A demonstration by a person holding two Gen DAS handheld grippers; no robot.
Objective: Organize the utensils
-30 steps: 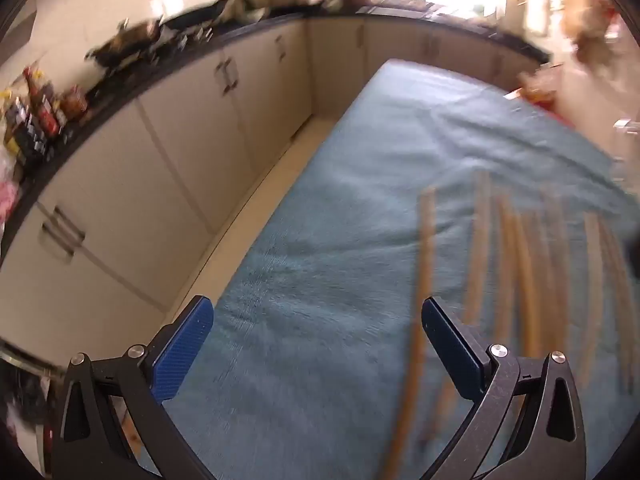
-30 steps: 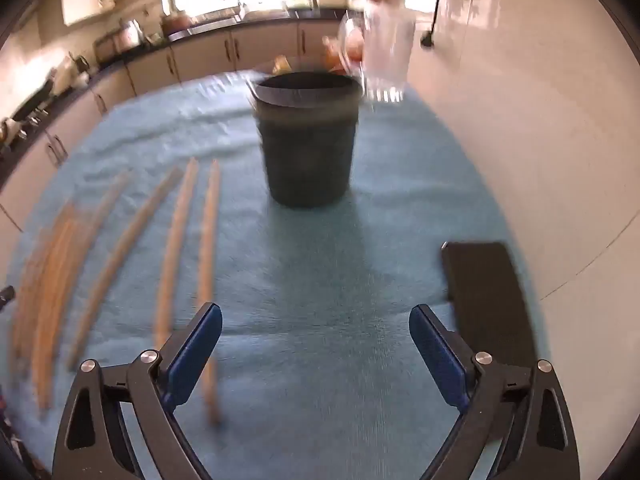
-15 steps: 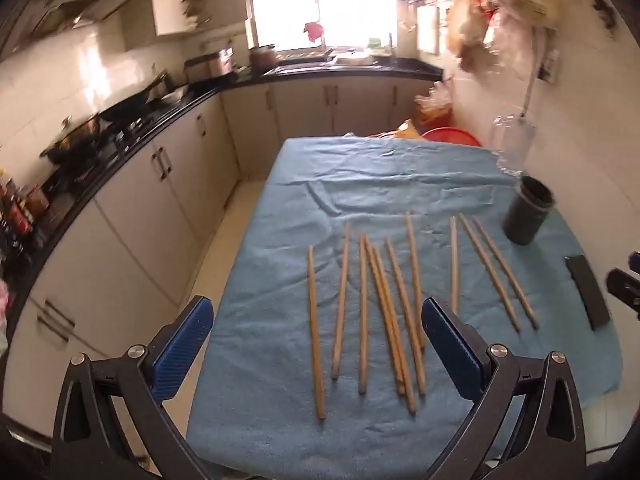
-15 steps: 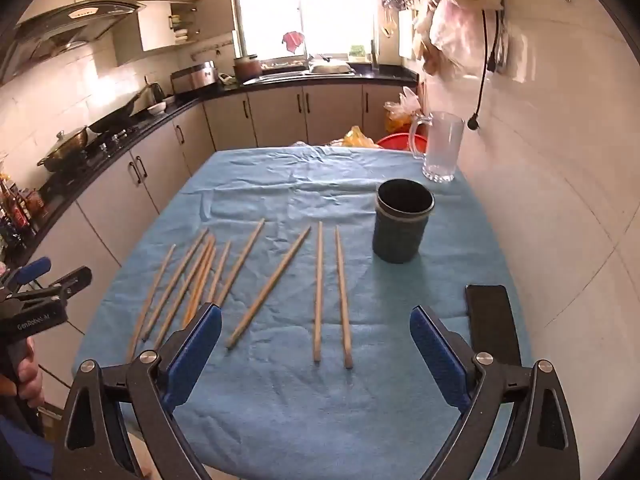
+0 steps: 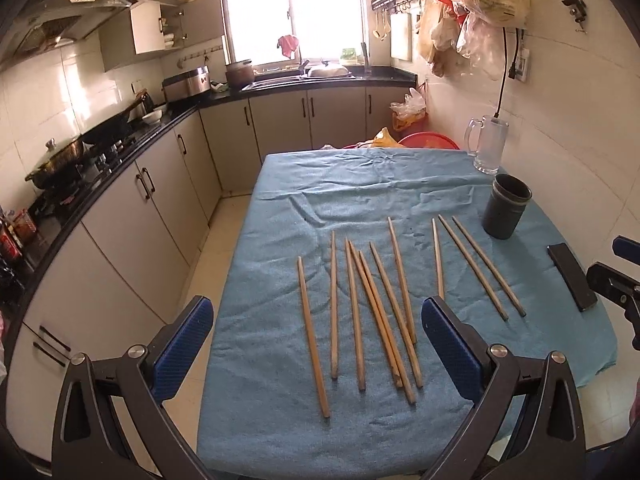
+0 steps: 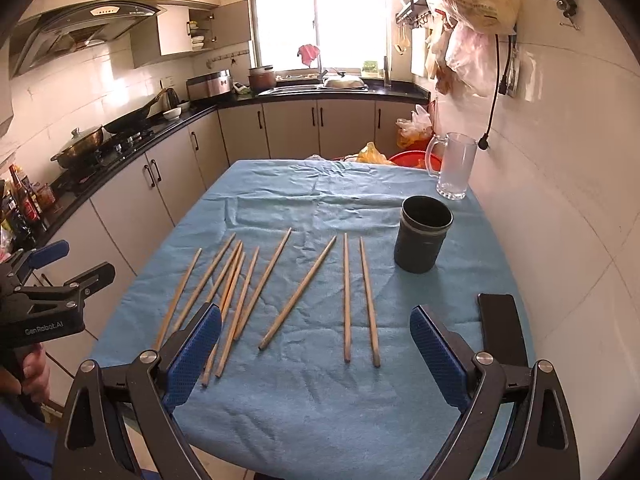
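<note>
I see ten wooden chopsticks point(image 6: 298, 292) lying flat on the blue-covered desk point(image 6: 320, 400), roughly parallel, some overlapping on the left. A dark, empty cup point(image 6: 422, 240) stands upright just beside the rightmost pair.

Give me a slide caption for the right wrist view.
Open right gripper above blue-clothed table, loose wooden chopsticks beside an empty dark cup.

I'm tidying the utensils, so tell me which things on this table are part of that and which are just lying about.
Job: chopsticks, dark cup.
Lying about: glass mug, black slab, blue cloth.
</note>
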